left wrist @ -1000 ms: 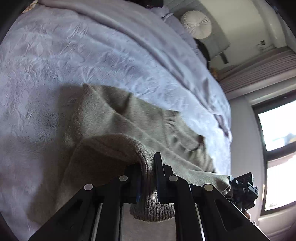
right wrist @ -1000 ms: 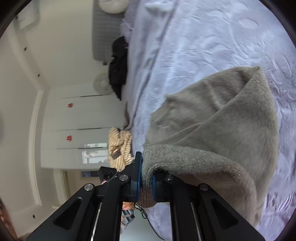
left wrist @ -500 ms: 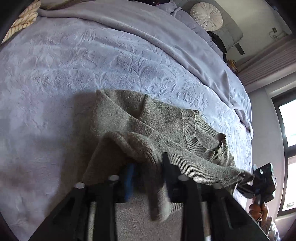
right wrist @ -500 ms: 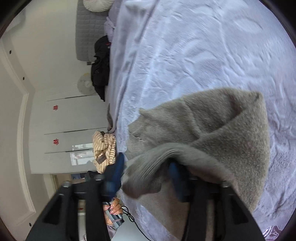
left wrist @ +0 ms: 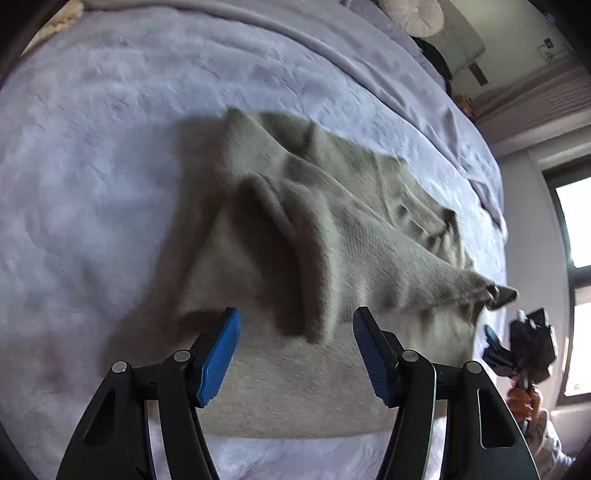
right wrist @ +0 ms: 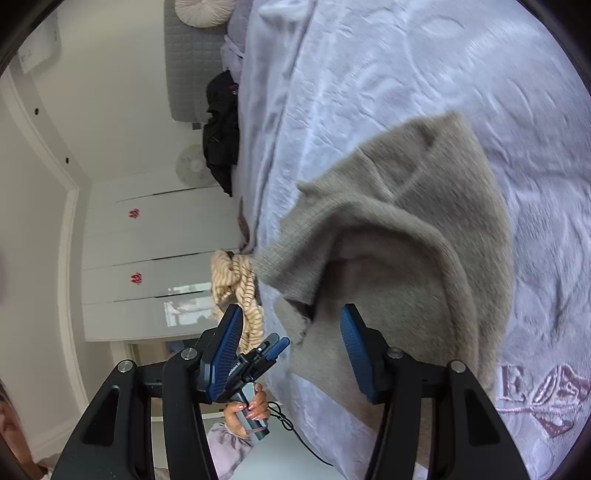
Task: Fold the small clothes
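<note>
Window (left wrist: pixel 576 221) daylight, motion blur, fisheye edges bent, dark

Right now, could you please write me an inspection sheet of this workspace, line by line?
Surface: bed with embossed lilac bedspread, a second lilac blanket along its far edge.
Job's things: grey-beige knitted sweater, partly folded, lying loose on the bedspread.
Clutter: cream striped knitted garment at the bed's edge; black clothing beside the bed.
Grippers: left gripper opening, right gripper closing slightly; pads of both are clear of the sweater.
Cables: thin black cable hanging below the hand that holds the left gripper.
Surroundings: white wardrobe doors, round white cushion, window.
</note>
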Demonstrator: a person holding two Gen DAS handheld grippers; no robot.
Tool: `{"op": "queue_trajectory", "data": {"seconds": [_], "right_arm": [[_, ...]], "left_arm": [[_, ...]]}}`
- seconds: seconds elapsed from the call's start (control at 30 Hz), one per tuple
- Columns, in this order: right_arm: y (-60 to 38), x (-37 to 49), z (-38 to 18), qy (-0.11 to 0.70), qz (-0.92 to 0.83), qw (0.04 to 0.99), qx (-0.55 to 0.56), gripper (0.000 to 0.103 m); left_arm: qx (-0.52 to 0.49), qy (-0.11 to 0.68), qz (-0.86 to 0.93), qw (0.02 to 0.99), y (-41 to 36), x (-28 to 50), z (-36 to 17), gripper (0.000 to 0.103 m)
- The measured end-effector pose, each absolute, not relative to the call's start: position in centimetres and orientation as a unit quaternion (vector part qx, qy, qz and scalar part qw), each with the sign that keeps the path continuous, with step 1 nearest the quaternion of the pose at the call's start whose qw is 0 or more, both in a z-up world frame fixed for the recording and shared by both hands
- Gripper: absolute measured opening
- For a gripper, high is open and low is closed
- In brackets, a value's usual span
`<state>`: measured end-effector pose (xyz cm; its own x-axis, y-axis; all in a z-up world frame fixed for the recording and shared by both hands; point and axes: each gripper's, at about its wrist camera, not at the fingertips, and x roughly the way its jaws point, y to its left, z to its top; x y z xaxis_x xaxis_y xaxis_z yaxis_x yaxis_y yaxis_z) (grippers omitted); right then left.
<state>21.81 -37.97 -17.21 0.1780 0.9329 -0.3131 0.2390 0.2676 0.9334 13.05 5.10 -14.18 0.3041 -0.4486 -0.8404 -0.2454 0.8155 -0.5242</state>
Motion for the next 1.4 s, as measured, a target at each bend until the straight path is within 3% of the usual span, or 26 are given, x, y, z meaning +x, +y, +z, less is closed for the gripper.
{"op": "queue_trajectory", "data": {"seconds": [0.17,0.43,0.63,0.67,0.7,0.77,1.03,1.4], "right_arm": [[-35.8,22.1,-17.7,0.600,0.306,0.586,0.451,0.029],[-32.9,27.0,-16.4,0.583,0.319,0.633,0.397,0.028],[-33.9,29.9,-16.0,0.565,0.273,0.665,0.405,0.031],[-34.3,29.9,-15.9,0.564,0.266,0.668,0.407,0.035],[-34.6,30.1,-15.9,0.564,0.256,0.672,0.407,0.050],[-35.2,30.3,-15.6,0.561,0.243,0.680,0.405,0.064],[-36.5,26.6,-13.8,0.579,0.262,0.672,0.380,0.064],[-31.6,14.0,-13.5,0.639,0.298,0.620,0.344,0.064]], "left_arm": [[-0.301,0.595,-0.131,0.733,1.9,14.8,-15.2,0.063],[-0.333,0.548,-0.124,0.757,1.0,20.5,-13.6,0.063],[-0.342,0.494,-0.070,0.796,3.3,23.7,-10.4,0.063],[-0.336,0.488,-0.060,0.803,3.7,23.9,-9.7,0.063],[-0.331,0.487,-0.055,0.807,4.2,24.0,-9.4,0.063],[-0.314,0.491,-0.044,0.811,4.8,23.8,-8.7,0.063],[-0.212,0.562,-0.026,0.799,5.6,17.5,-9.1,0.064],[-0.199,0.616,-0.066,0.759,7.3,8.7,-13.1,0.064]]}}
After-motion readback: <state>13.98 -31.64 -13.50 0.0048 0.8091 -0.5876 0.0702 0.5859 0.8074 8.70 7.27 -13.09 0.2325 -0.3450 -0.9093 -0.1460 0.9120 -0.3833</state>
